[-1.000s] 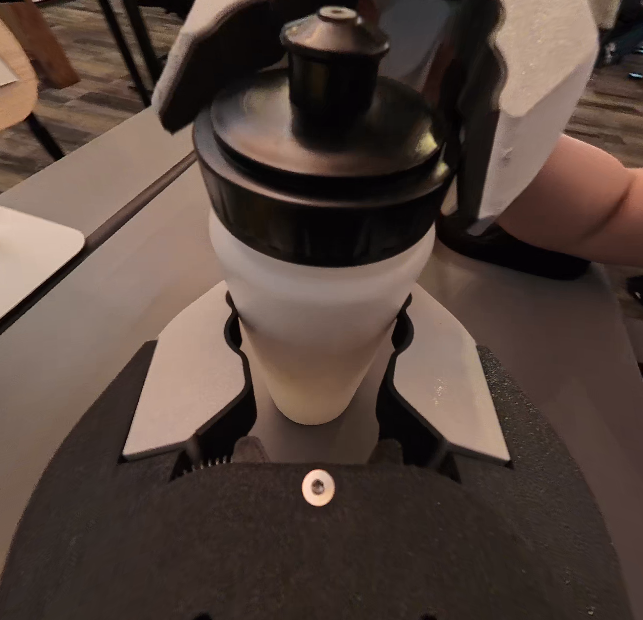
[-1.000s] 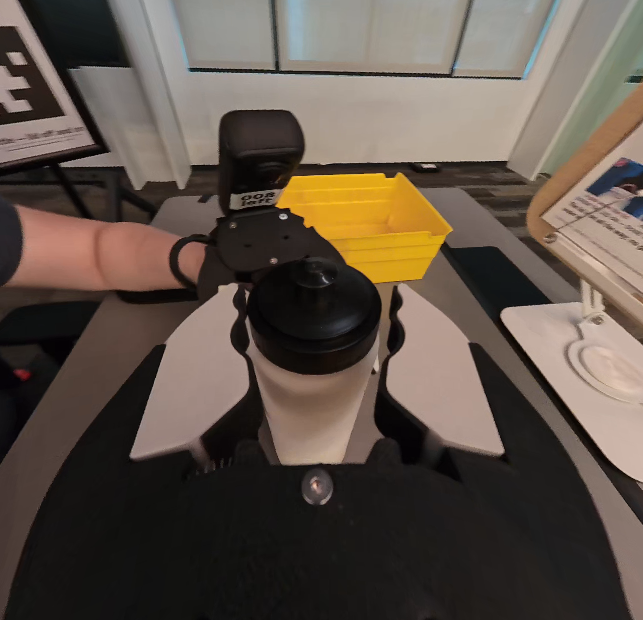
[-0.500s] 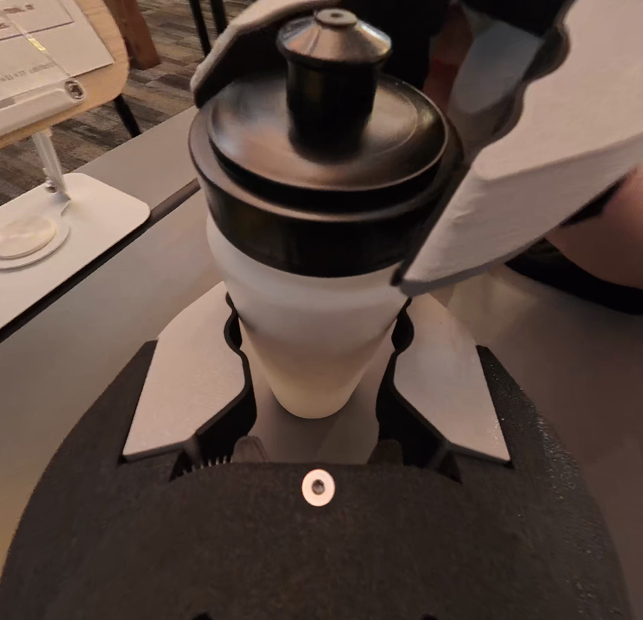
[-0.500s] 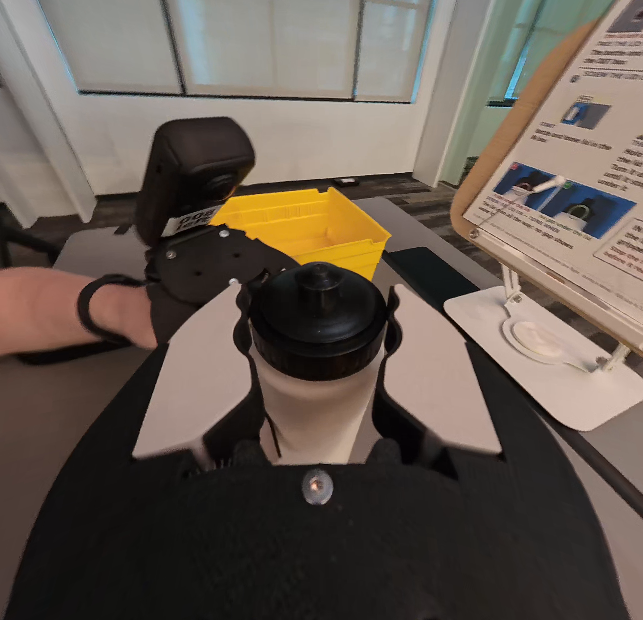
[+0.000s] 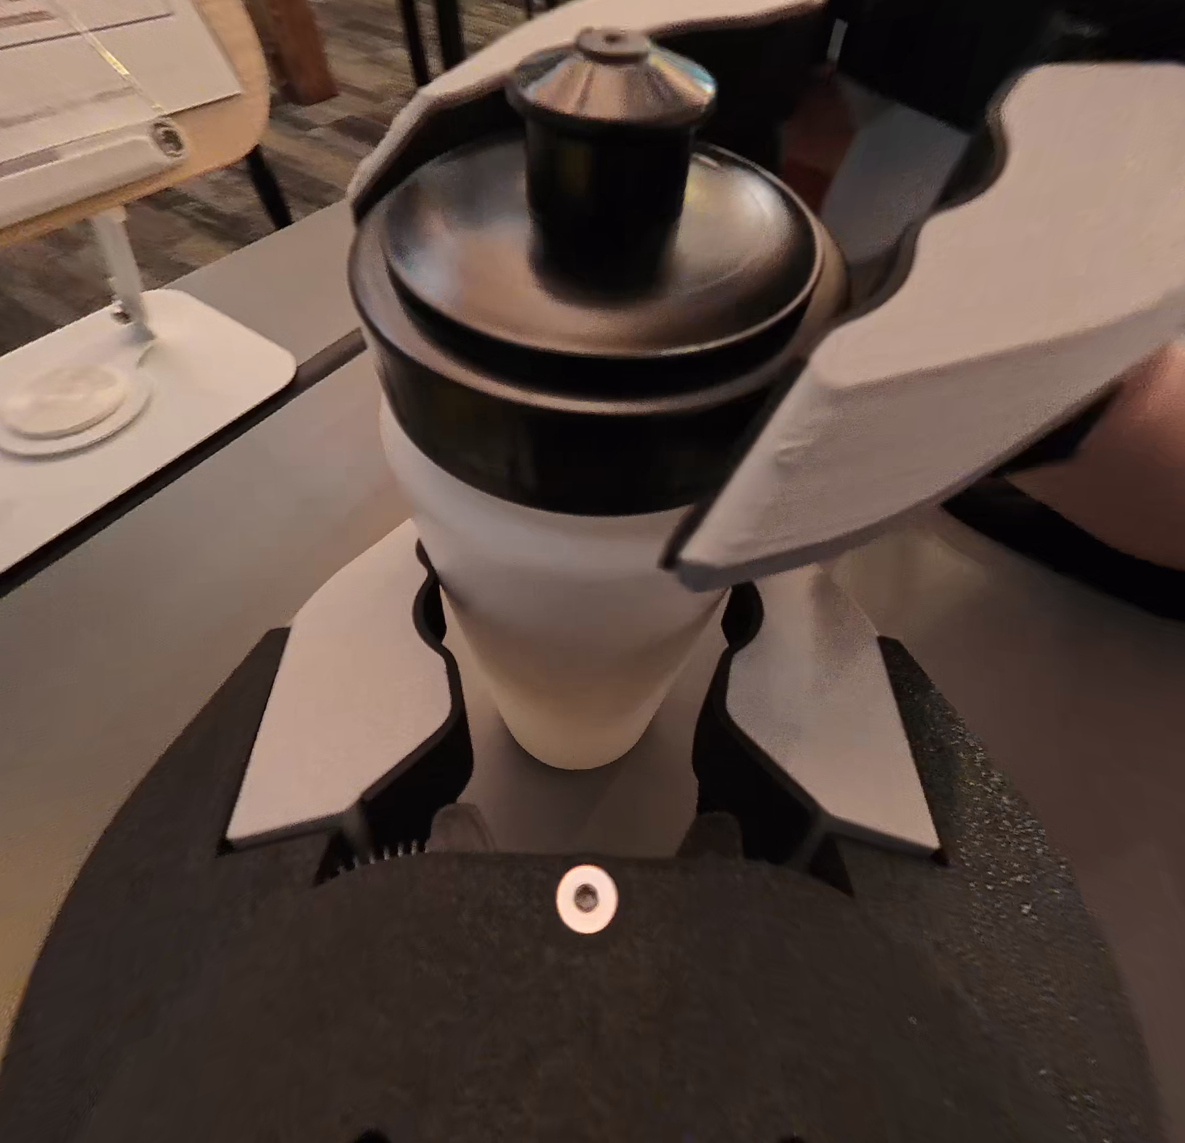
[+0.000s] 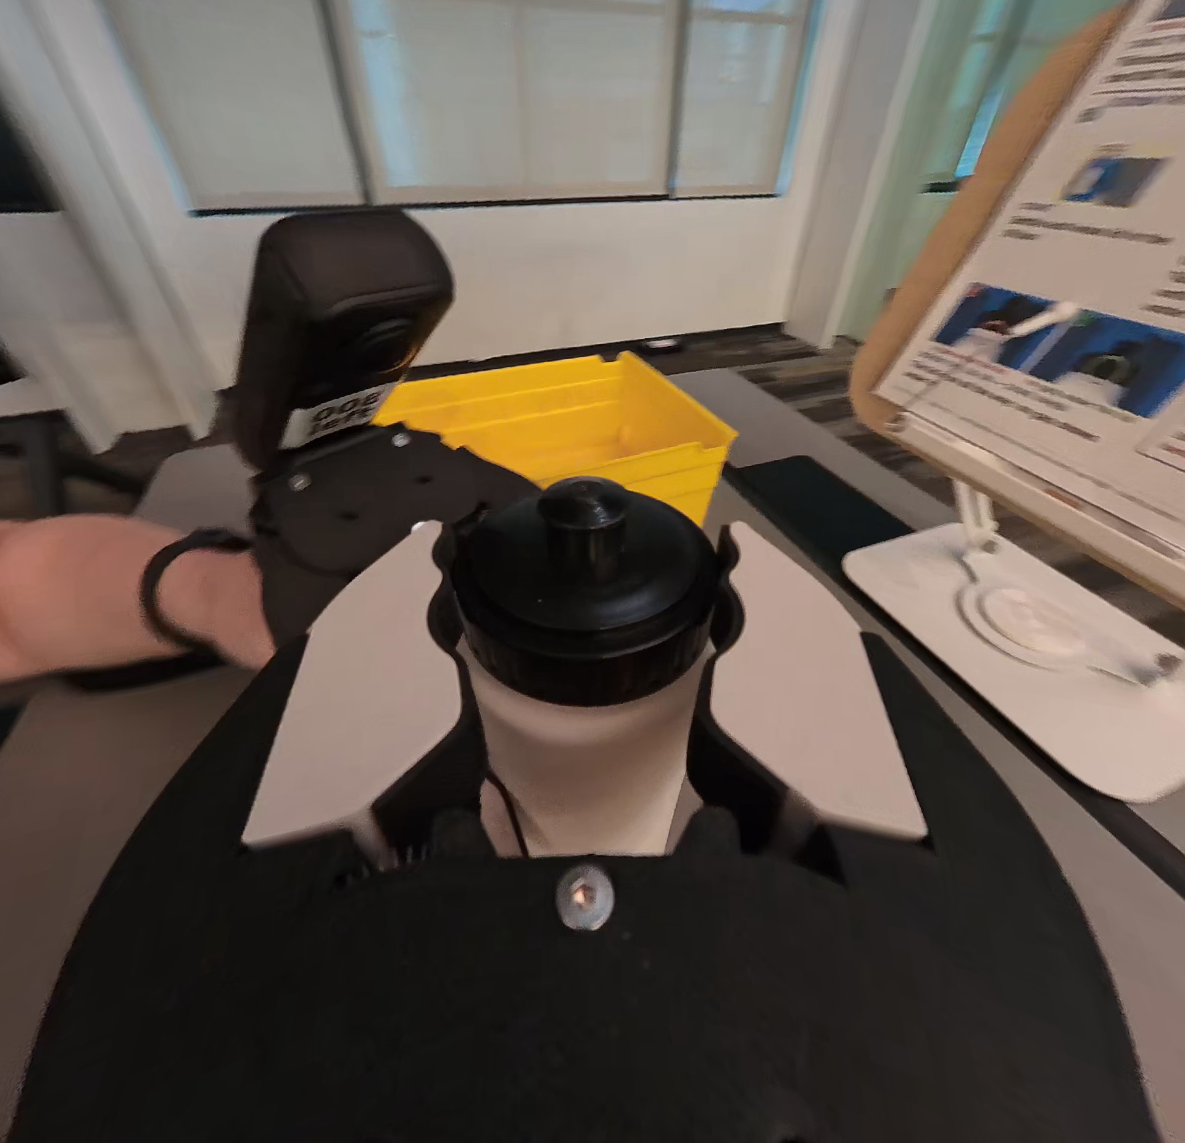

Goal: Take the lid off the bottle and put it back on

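- The bottle (image 5: pixel 564 612) stood upright on the grey table (image 5: pixel 192 567), with its long axis vertical and the black lid (image 5: pixel 590 368) still on top.
- The left gripper (image 5: pixel 580 682) held the white body low down; both of its fingers pressed the narrow waist of the bottle, so it was closed on the bottle.
- The right gripper (image 6: pixel 587 605) was higher, and its two pale fingers (image 6: pixel 378 663) sat on the left and right sides of the lid's ribbed rim, clamping it.
- In the left wrist view the right gripper's fingers came in from the far side and wrapped the lid, one finger behind it and one at its right.
- I judged that the next move depended on this: the lid lay directly between the right gripper's fingers and above the left gripper, so the turn had to go around the vertical axis while the left gripper kept the body from rotating.
- The pictures were blurred, so whether the lid was already loose could not be told.
- A small white label with dark writing sat on the left gripper's camera block (image 6: pixel 346 317); an instruction board (image 6: pixel 1051 278) with printed text and pictures stood at the right, and a yellow bin (image 6: pixel 577 426) lay on the far side.
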`<state>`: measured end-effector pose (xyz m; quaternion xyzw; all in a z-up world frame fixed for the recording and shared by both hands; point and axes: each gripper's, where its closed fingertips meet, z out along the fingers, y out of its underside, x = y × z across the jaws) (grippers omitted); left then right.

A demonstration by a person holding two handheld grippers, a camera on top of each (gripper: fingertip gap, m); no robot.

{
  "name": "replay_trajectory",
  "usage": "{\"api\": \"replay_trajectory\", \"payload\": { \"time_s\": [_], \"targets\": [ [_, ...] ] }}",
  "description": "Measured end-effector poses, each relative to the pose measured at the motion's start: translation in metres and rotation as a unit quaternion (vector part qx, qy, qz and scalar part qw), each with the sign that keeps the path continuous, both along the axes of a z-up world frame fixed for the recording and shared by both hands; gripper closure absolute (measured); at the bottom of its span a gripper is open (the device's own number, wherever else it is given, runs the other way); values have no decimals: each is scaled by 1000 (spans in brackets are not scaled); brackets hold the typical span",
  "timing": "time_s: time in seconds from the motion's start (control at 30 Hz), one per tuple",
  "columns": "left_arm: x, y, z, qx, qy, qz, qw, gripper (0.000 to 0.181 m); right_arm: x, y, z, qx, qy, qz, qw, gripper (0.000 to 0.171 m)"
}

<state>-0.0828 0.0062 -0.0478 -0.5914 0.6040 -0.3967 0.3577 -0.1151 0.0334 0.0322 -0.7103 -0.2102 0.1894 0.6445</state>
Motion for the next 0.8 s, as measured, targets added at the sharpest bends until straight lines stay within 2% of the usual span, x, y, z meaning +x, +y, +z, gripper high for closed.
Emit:
{"api": "replay_trajectory", "payload": {
  "time_s": [0.07,0.13,0.33,0.4,0.5,0.67,0.73,0.8],
  "targets": [
    [0,2,0,0,-1,11,1000,95,2,3,1,8,1,-45,999,93],
    [-1,0,0,1,0,-6,1000,95,1,2,1,0,-12,-35,999,94],
    [0,-16,0,3,-7,-81,997,95,-3,-21,-1,-20,-18,128,991,92],
    [0,-18,0,8,-5,-86,996,95,-3,-24,-2,-11,-20,143,989,95],
    [0,-10,0,1,-1,-54,999,95,-1,-15,-2,-6,-17,102,995,95],
    [-2,9,0,5,1,33,999,95,2,5,0,28,31,-53,998,94],
    [-3,9,0,9,1,31,999,95,2,5,0,21,21,-62,998,94],
    [-2,8,0,9,-2,16,1000,95,2,2,0,17,1,-25,1000,95]
  ]
}}
